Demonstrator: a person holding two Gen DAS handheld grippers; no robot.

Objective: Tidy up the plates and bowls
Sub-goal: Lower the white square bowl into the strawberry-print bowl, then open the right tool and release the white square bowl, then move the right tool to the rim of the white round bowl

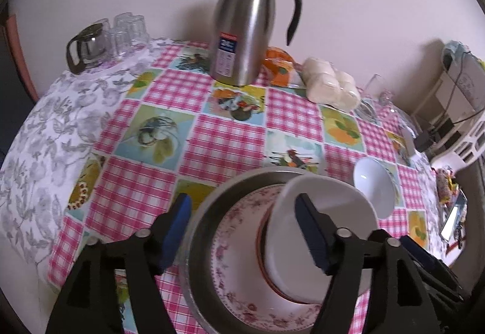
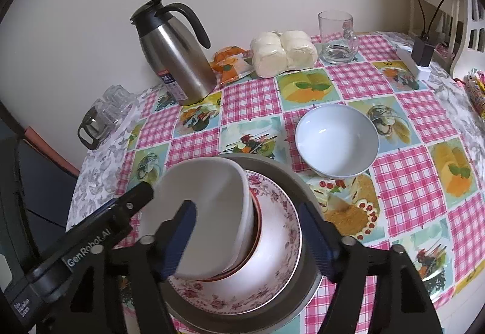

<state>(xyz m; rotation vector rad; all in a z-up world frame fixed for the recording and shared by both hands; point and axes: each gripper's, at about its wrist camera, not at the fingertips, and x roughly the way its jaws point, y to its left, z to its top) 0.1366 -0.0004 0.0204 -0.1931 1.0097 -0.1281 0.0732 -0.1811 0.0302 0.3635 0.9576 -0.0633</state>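
Both hand-held grippers, left (image 1: 242, 231) and right (image 2: 245, 237), jaws apart, straddling the near stack: tilted bowl (image 2: 209, 212) on floral plate (image 2: 272, 273). Loose bowl (image 2: 336, 141) sits farther right on tabletop (image 2: 409, 182), nearer the right one

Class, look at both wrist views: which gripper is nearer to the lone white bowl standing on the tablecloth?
Right. The right gripper hangs over the stack's side next to the lone white bowl; the left gripper straddles the stack's far rim, farther from it.

a white bowl (image 2: 209, 212) sits tilted in the stacked plates (image 2: 272, 258), right gripper (image 2: 251, 237) fingers spread around it.
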